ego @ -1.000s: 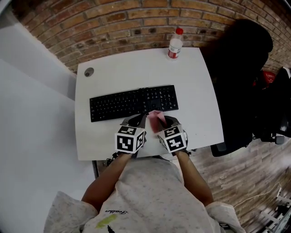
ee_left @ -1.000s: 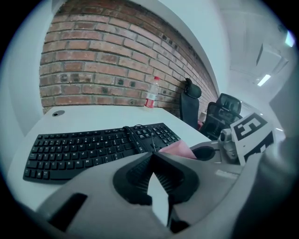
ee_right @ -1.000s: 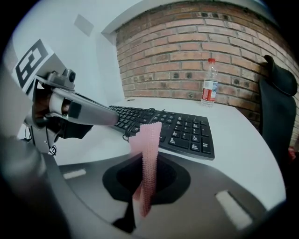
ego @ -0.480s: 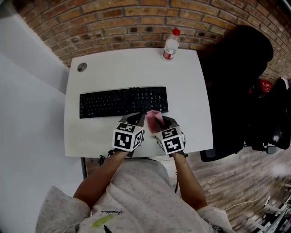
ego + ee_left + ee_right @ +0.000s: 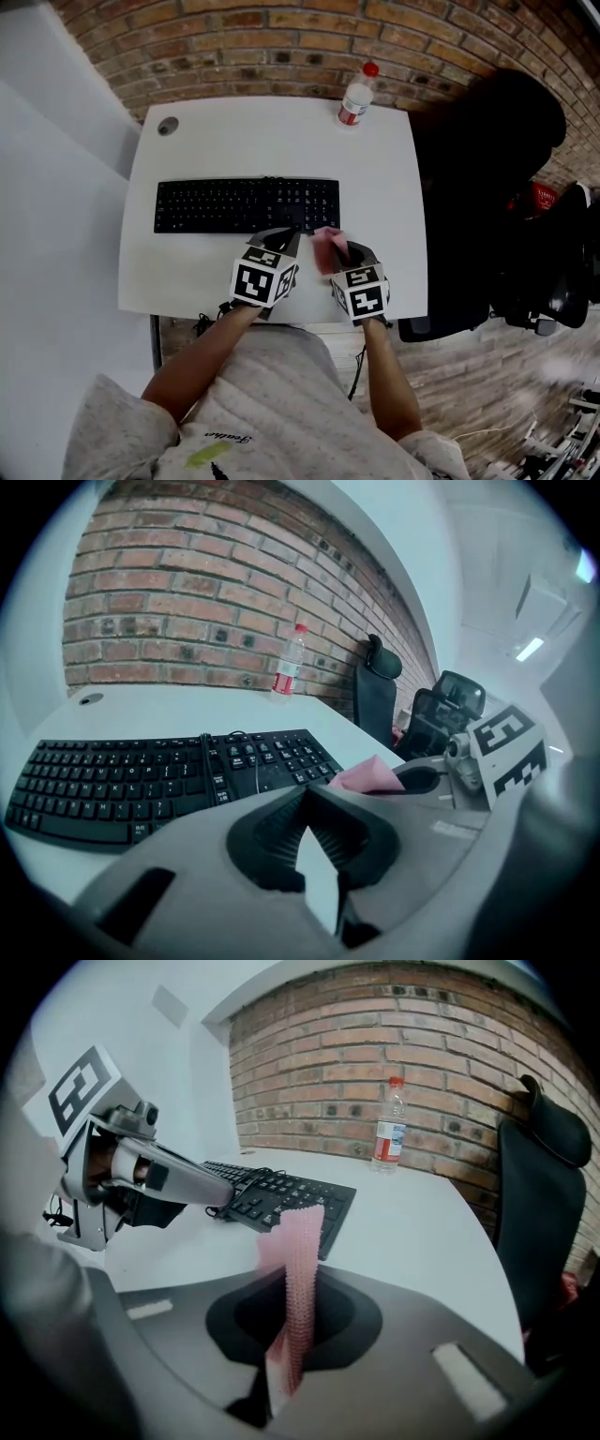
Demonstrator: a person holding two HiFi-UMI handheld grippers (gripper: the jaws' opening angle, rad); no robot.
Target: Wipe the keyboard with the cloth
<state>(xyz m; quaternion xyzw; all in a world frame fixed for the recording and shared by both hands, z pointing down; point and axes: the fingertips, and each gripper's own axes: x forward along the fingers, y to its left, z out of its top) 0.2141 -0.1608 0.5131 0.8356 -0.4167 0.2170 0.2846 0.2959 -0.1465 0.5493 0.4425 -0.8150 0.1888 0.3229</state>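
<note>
A black keyboard point(image 5: 246, 204) lies across the middle of the white desk point(image 5: 375, 178). My right gripper point(image 5: 339, 253) is shut on a pink cloth point(image 5: 326, 247), just in front of the keyboard's near right corner. In the right gripper view the cloth point(image 5: 298, 1269) stands upright, pinched between the jaws point(image 5: 289, 1330), with the keyboard point(image 5: 281, 1194) beyond it. My left gripper point(image 5: 287, 242) is right beside it on the left, at the keyboard's near edge. In the left gripper view its fingertips point(image 5: 305, 794) meet with nothing between them, and the cloth point(image 5: 370, 775) shows to the right.
A plastic bottle with a red cap point(image 5: 354, 98) stands at the desk's far edge by the brick wall. A round cable grommet point(image 5: 168, 126) sits at the far left corner. A black office chair point(image 5: 487, 178) stands against the desk's right side.
The head view has swung, so the desk sits further left in the picture. Both grippers and the cloth stay at the keyboard's near right edge. The holds are unchanged.
</note>
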